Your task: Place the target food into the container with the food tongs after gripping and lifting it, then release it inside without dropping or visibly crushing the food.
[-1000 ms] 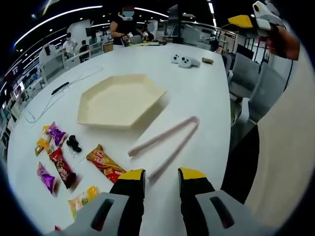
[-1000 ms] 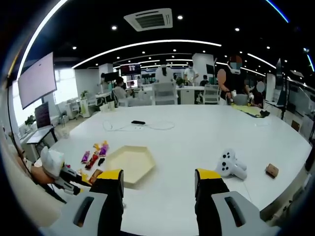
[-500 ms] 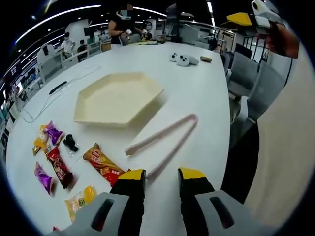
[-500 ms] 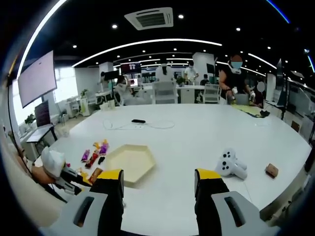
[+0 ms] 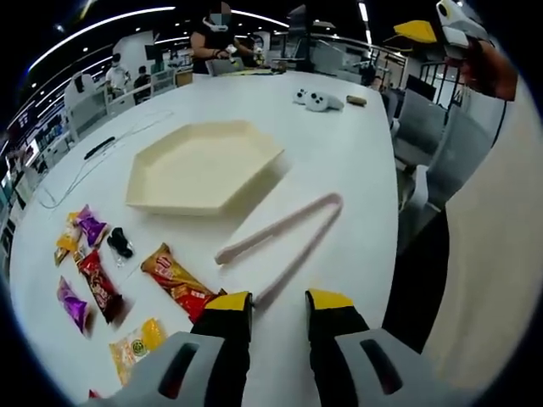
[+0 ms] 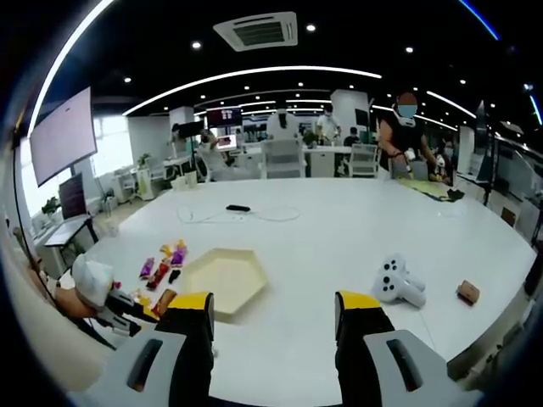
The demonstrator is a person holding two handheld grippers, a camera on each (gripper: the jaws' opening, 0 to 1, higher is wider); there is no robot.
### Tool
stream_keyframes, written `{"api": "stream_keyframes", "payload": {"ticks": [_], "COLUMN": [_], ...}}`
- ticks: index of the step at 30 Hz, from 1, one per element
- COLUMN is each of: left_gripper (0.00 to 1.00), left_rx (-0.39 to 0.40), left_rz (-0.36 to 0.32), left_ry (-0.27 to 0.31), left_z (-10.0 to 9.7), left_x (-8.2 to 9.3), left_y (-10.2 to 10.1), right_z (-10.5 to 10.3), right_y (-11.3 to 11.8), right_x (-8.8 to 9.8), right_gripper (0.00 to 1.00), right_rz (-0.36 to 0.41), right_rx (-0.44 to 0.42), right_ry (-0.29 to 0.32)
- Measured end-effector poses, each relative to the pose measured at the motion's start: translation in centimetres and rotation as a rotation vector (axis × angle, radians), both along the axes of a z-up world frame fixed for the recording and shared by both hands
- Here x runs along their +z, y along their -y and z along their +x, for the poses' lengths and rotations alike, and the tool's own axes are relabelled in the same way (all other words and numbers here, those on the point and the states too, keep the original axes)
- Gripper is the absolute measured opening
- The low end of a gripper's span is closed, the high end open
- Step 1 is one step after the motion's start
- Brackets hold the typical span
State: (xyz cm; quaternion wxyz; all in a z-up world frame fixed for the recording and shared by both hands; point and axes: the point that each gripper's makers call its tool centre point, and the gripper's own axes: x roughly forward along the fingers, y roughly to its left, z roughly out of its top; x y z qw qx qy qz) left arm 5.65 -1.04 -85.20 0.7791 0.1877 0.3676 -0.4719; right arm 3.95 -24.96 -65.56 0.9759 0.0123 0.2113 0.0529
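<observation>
White office table [image 5: 356,161]: pink tongs [image 5: 284,235], light and springy, best gripped mid-arm; snack packets [image 5: 176,281] look soft and crushable; hexagonal tray [image 5: 204,165] beyond. Left gripper [image 5: 278,299] narrowly parted, right gripper [image 6: 276,298] wide, both empty.

A: Path from left gripper [image 5: 278,307]?
B: Pink tongs [image 5: 280,234] lie straight ahead; bare table [image 5: 339,144] to their right. Snack packets [image 5: 174,281] crowd the left.
A: Tray [image 5: 204,165]?
B: Open above, unobstructed.
</observation>
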Motion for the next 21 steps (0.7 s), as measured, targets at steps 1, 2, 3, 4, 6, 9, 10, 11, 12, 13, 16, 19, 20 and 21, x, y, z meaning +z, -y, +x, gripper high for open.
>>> {"api": "stream_keyframes", "payload": {"ticks": [1,2,3,4,6,9,10,11,12,13,16,19,20,21], "left_gripper": [0.24,0.24,0.24,0.24,0.24,0.24,0.23,0.23,0.23,0.23,0.23,0.22,0.22,0.22], "left_rx": [-0.002,-0.004,-0.005,-0.01,-0.021,-0.038,-0.045,-0.051,-0.056,-0.061,-0.075,-0.096,-0.112,-0.129], "left_rz": [0.001,0.0,0.0,0.003,0.01,0.021,0.026,0.029,0.031,0.035,0.043,0.055,0.062,0.071], "left_ry": [0.0,-0.003,-0.004,-0.002,0.003,0.007,0.01,0.014,0.015,0.019,0.023,0.035,0.045,0.055], "left_z": [-0.01,-0.03,-0.01,0.0,-0.01,-0.07,0.0,0.06,0.06,0.07,0.09,0.16,0.18,0.19], "left_x": [-0.01,-0.02,-0.03,-0.05,-0.15,-0.32,-0.35,-0.3,-0.29,-0.3,-0.42,-0.39,-0.38,-0.38], "left_y": [0.0,0.02,0.05,0.05,0.08,0.14,0.15,0.2,0.22,0.21,0.28,0.39,0.47,0.62], "right_z": [0.01,0.01,0.04,0.02,-0.01,-0.08,-0.17,-0.19,-0.23,-0.27,-0.39,-0.46,-0.47,-0.43], "right_y": [-0.02,-0.03,-0.01,-0.01,0.01,0.04,0.1,0.12,0.12,0.13,0.19,0.29,0.29,0.27], "right_x": [0.01,0.03,0.03,0.03,0.02,0.02,-0.03,-0.05,-0.07,-0.09,-0.15,-0.23,-0.23,-0.26], "right_gripper": [0.58,0.58,0.57,0.57,0.57,0.57,0.57,0.57,0.57,0.57,0.57,0.55,0.55,0.55], "right_rz": [0.0,0.0,0.0,0.001,0.001,0.001,0.001,0.001,0.002,0.001,0.001,-0.002,-0.002,0.0], "right_rx": [0.0,0.0,-0.001,-0.002,-0.004,-0.007,-0.011,-0.012,-0.012,-0.012,-0.017,-0.02,-0.02,-0.018], "right_ry": [0.001,0.002,0.002,0.003,0.003,0.003,0.002,0.001,0.001,0.001,-0.001,-0.005,-0.004,-0.005]}}
